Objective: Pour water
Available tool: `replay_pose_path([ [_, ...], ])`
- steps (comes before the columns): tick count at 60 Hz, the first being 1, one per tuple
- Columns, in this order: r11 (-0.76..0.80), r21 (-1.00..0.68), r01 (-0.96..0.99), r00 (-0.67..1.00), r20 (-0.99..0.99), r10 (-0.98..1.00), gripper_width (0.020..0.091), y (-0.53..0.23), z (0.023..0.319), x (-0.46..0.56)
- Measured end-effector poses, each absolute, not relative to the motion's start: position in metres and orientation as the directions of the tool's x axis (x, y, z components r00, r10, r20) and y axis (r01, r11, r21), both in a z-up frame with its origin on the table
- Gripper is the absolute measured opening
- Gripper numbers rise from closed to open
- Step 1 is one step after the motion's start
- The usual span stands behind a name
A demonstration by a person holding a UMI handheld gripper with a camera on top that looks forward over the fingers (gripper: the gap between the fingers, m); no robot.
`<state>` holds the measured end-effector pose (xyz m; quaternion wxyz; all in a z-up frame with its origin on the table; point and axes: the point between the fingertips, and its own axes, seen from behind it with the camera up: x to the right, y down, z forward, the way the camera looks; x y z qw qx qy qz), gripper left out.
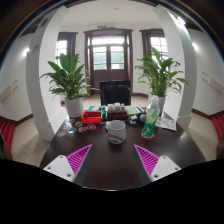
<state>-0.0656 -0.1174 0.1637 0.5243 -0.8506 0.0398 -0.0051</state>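
Bright room with tall windows [107,50] showing behind dark round desk [110,160]; two potted plants [68,78] flanking. Approach step seeming underway, nothing grasped. White cup [116,130] sitting beyond fingers, green bottle [150,123] near it. Hand-held gripper [110,160] hovering level, fingers spread wide, empty. Next: advancing, closing on pouring vessel.
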Motion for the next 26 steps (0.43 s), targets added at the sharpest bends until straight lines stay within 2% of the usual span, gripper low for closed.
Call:
replay_pose_path([
  [26, -0.455, -0.889, -0.041, 0.999, -0.032, -0.028, 0.0809, -0.133, 0.161, -0.088],
])
